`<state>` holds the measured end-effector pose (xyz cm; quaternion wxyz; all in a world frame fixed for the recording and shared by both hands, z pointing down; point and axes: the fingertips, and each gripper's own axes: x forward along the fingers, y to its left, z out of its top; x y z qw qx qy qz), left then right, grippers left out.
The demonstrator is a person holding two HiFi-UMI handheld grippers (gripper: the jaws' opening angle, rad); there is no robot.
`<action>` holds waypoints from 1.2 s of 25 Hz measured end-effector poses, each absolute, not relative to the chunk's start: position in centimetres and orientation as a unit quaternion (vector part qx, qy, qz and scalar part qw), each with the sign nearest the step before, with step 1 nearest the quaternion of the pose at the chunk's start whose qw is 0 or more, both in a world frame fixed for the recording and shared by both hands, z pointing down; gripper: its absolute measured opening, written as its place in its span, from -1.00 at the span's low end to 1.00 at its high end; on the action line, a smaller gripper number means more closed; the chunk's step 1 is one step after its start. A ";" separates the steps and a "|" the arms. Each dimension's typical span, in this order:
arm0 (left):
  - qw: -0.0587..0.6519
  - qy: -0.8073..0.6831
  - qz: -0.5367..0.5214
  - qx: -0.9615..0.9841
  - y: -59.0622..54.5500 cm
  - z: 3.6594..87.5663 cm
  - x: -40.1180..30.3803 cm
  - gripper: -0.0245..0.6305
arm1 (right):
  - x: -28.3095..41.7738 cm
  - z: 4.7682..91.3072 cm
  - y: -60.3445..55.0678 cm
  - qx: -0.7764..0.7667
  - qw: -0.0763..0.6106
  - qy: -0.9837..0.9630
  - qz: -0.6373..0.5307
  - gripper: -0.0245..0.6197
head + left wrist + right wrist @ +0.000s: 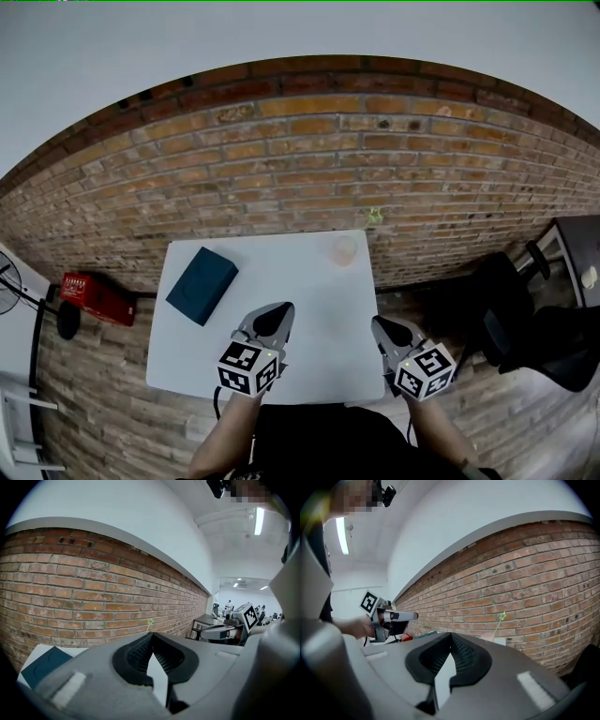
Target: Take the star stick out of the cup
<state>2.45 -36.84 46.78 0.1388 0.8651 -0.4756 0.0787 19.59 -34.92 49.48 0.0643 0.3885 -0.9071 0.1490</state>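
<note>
Approach stage: left gripper (281, 309) and right gripper (380, 324) clenched on nothing, well short of cup (344, 249); star stick (375, 217) untouched. Next, jaws to be parted and stick pinched

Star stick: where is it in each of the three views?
Head view: star stick in the cup, table's far right corner.
Left gripper view: star stick near centre.
Right gripper view: star stick right of centre, above the cup.
Shared landmark: brick wall behind it.
</note>
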 end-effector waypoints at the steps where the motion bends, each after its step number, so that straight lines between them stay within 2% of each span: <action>1: 0.145 -0.480 0.078 0.861 -37.4 47.0 2.1 -0.91 | 19.3 49.6 -35.2 0.385 0.061 -0.908 0.154 -0.92; 13: 0.192 -0.477 0.066 0.855 -39.5 48.8 0.1 -0.91 | 17.7 51.8 -37.2 0.392 0.060 -0.898 0.194 -0.92; 27: 0.186 -0.454 0.076 0.868 -44.3 49.6 0.3 -0.91 | 17.1 51.0 -44.1 0.403 0.036 -0.895 0.189 -0.92; 30: 0.190 -0.459 0.076 0.864 -45.8 50.2 0.5 -0.91 | 16.9 51.5 -46.8 0.404 0.040 -0.895 0.185 -0.87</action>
